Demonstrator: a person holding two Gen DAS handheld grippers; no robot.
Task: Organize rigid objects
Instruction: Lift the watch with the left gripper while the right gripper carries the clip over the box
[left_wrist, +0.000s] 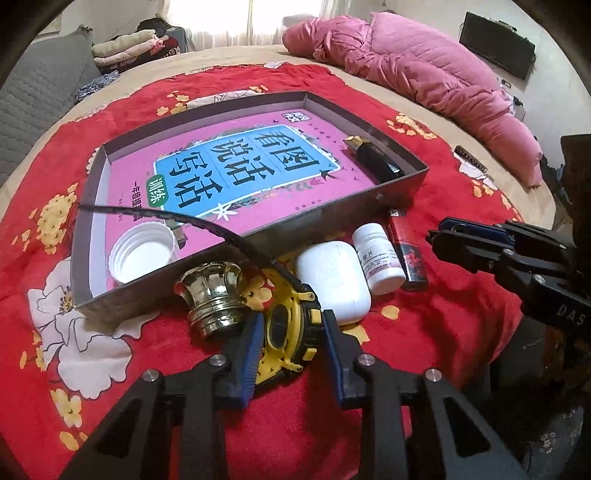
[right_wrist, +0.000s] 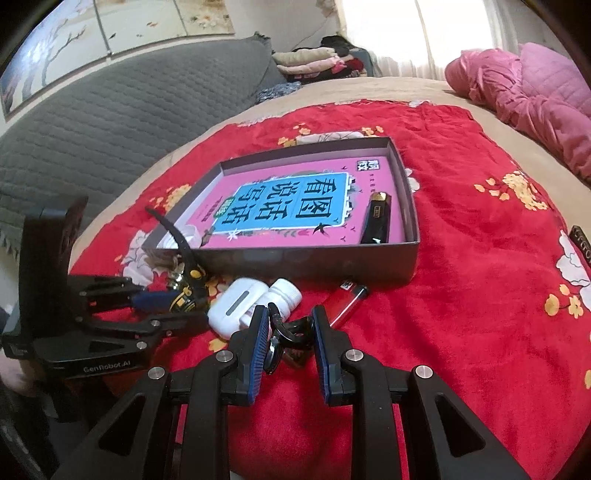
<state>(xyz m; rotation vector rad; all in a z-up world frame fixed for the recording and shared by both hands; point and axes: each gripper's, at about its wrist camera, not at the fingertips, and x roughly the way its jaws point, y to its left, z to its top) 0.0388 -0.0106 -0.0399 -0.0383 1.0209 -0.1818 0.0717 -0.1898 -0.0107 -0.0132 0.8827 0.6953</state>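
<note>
While three items (left_wrist: 373, 158) sit boxed, five (left_wrist: 332, 280) wait outside.

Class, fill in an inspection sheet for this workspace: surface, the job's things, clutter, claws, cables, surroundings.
Surface: red floral blanket on a bed.
Job's things: grey box holding a pink book, white cap, black lighter; outside it a brass fitting, yellow watch, white earbud case, pill bottle, red lighter.
Clutter: a small black object, unidentifiable.
Claws: left claw open astride the watch; right claw open around the black object.
Cables: nothing seen.
Surroundings: pink quilt, folded clothes.
</note>
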